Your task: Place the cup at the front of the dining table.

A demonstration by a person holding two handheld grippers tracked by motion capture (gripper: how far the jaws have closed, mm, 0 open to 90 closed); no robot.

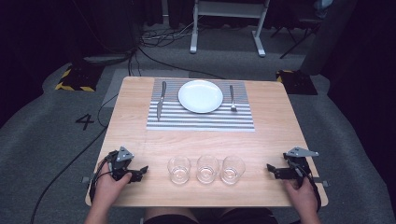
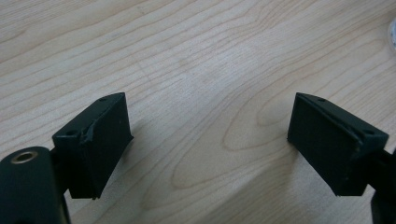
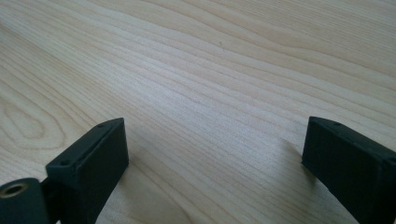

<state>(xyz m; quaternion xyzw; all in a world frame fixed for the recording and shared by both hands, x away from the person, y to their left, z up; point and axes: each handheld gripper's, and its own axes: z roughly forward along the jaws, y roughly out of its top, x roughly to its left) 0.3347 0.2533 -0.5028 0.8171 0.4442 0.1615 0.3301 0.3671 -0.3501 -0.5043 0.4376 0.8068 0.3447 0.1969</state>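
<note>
**Two open grippers flank three glasses**

The left gripper (image 1: 140, 171) rests at the lower left of the high view, jaws spread wide and holding nothing; in its own view (image 2: 205, 140) bare wood lies between the two black pads. The right gripper (image 1: 273, 169) sits at the lower right, likewise wide open and empty, with plain tabletop between its jaws in the right gripper view (image 3: 215, 154). Both point inward toward the middle of the table (image 1: 135, 135), which looks like a ready pose for reaching the glasses from either side.

Between them, along the lower centre of the frame, stand three clear glasses in a row: left glass (image 1: 179, 169), middle glass (image 1: 208, 168), right glass (image 1: 232, 169). They are upright, just beside one another, and seem empty, though the view is too coarse to be sure. The left glass is nearest the left gripper, the right glass nearest the right one.

Farther up, in the upper centre, one striped mat (image 1: 201, 119) carries a laid place: one white plate (image 1: 201, 96) in the middle, one knife (image 1: 160, 100) to its left, one fork (image 1: 232, 98) to its right. The setting likely lacks only a glass.
</note>
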